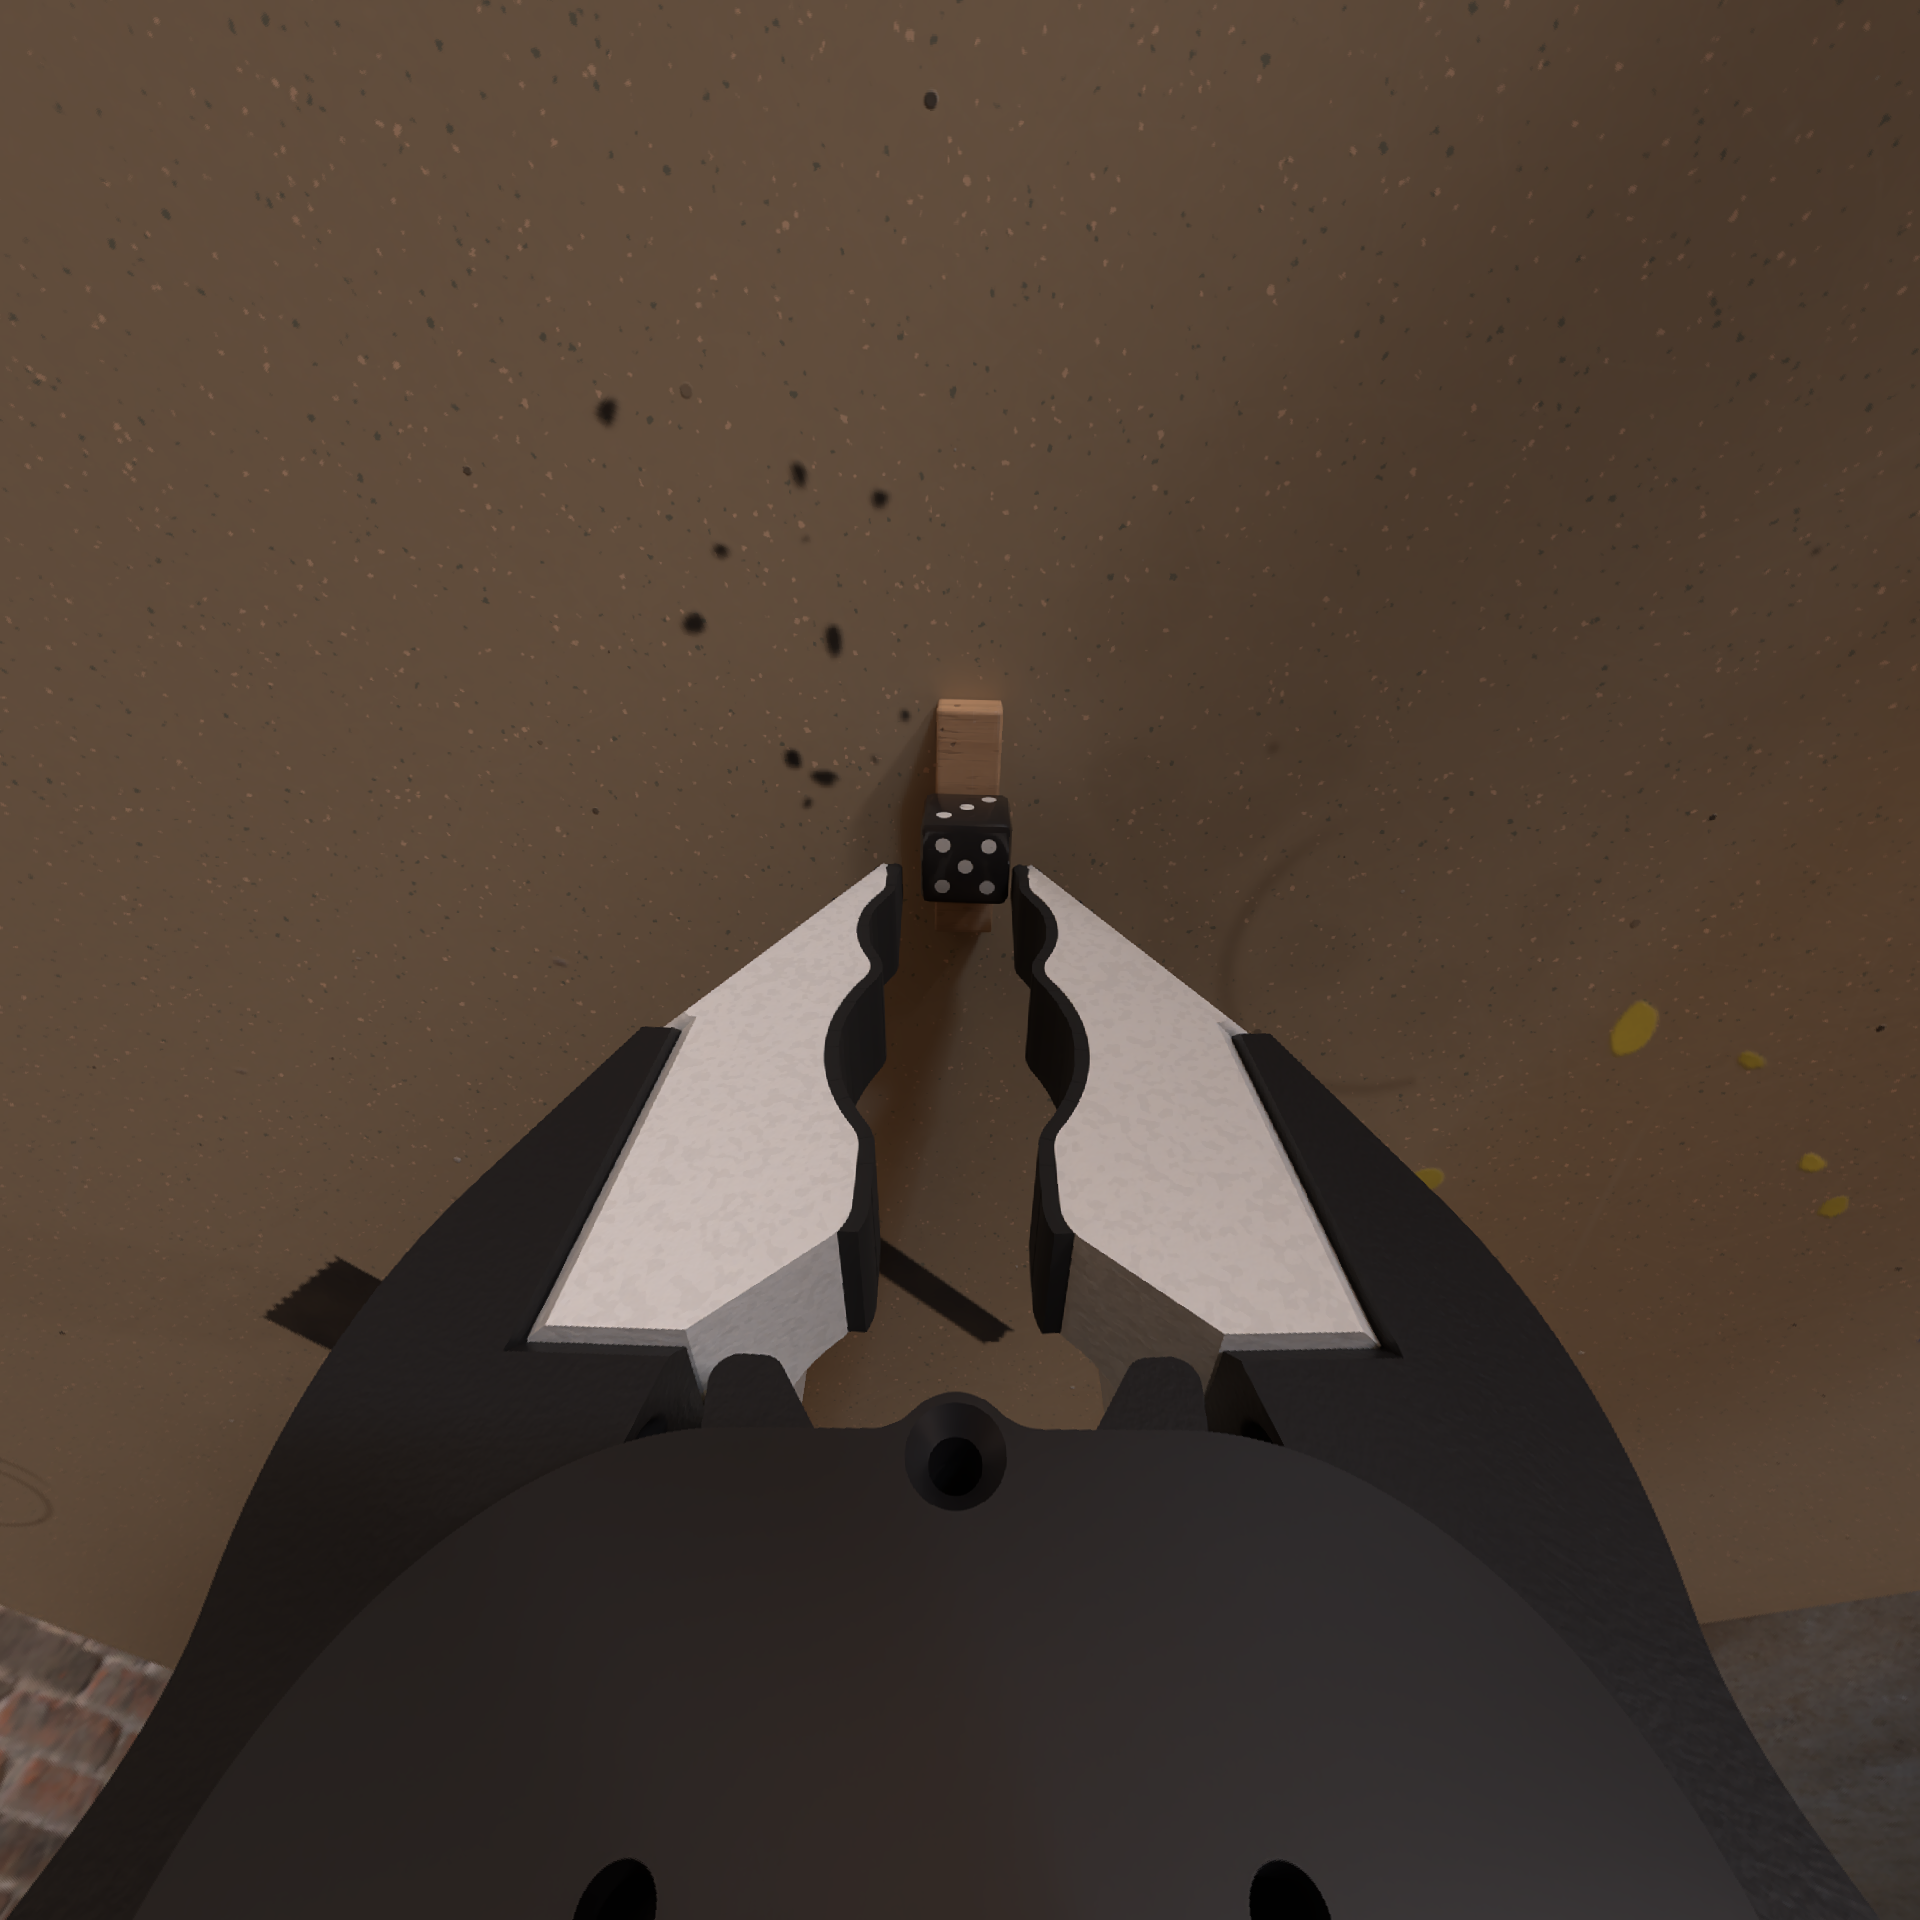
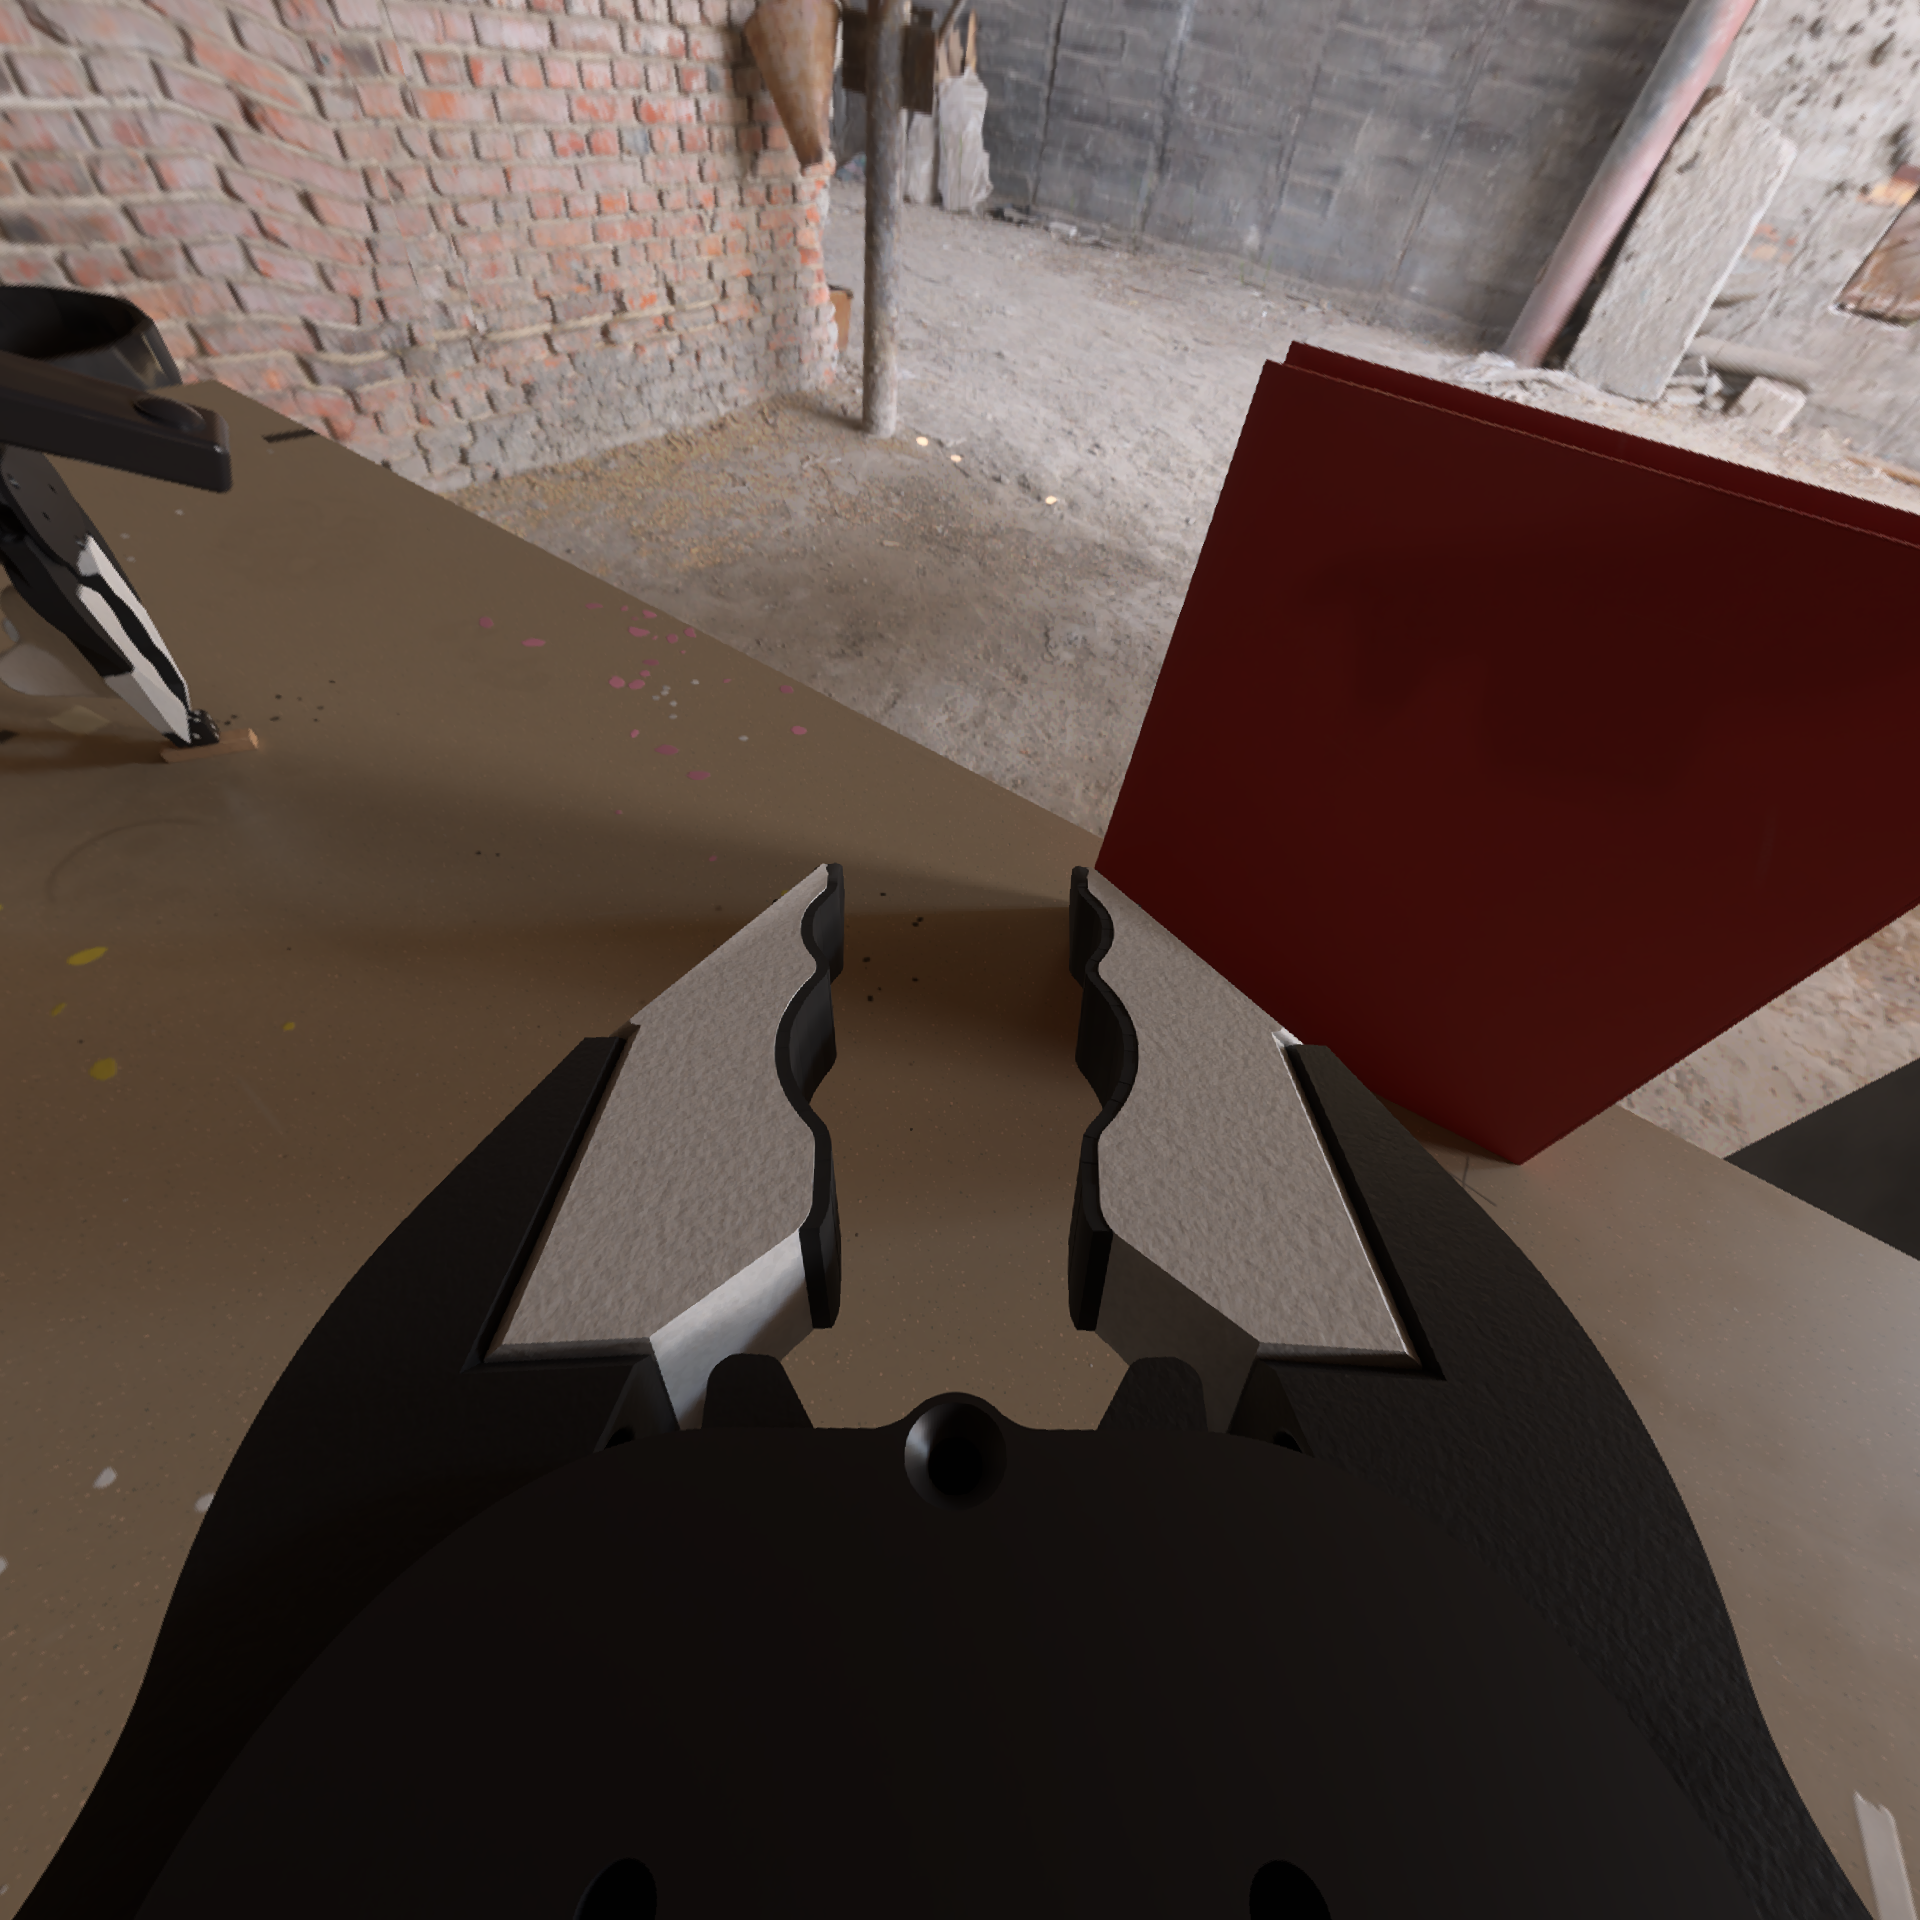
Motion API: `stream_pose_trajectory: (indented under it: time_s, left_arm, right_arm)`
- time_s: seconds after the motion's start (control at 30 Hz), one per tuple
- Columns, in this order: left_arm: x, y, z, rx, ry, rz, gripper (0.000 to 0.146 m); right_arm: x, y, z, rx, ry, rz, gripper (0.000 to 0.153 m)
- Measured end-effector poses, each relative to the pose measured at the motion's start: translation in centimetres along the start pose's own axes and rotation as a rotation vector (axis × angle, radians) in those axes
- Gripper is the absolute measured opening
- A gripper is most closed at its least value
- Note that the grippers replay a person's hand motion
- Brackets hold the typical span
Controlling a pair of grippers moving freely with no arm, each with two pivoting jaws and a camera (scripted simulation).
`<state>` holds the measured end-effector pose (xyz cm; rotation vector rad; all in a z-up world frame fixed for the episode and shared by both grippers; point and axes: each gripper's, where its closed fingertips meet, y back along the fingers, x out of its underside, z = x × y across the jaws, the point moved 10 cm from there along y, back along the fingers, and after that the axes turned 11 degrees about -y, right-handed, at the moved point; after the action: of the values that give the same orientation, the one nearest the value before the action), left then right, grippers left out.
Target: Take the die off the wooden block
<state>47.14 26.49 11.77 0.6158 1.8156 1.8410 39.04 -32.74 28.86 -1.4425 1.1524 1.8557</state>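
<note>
In the left wrist view a black die (image 1: 966, 850) with white pips sits on the near end of a small wooden block (image 1: 968, 743) lying on the brown table (image 1: 1351, 520). My left gripper (image 1: 956, 883) is narrowly open, its fingertips (image 1: 883, 904) flanking the die. A thin gap shows on the left side, and the right tip is at the die's edge. In the right wrist view my right gripper (image 2: 956, 914) is open and empty above the table. The left gripper (image 2: 156, 686) shows far left there, tips down at the block (image 2: 237, 740).
A dark red board (image 2: 1507, 748) stands upright at the table's right edge, just right of my right gripper. The table's far edge (image 2: 831, 717) runs diagonally, with a dirt floor and brick wall (image 2: 416, 208) beyond. Paint specks dot the table.
</note>
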Motion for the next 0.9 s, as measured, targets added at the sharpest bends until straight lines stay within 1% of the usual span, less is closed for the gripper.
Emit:
stream_pose_trajectory:
  time_s: [0.13,0.8,0.9]
  left_arm:
    - [-0.1,0.0,-0.1,0.004,-0.015,0.005,0.016]
    - [0.0,0.1,-0.3,-0.011,-0.026,0.048,0.016]
    - [0.0,0.2,-0.2,-0.008,-0.017,0.034,0.016]
  right_arm:
    - [0.1,-0.4,0.2,0.001,0.015,0.018,0.044]
    - [0.2,-1.0,0.4,-0.011,0.025,0.039,0.044]
    - [0.2,-1.1,0.5,-0.016,0.024,0.038,0.044]
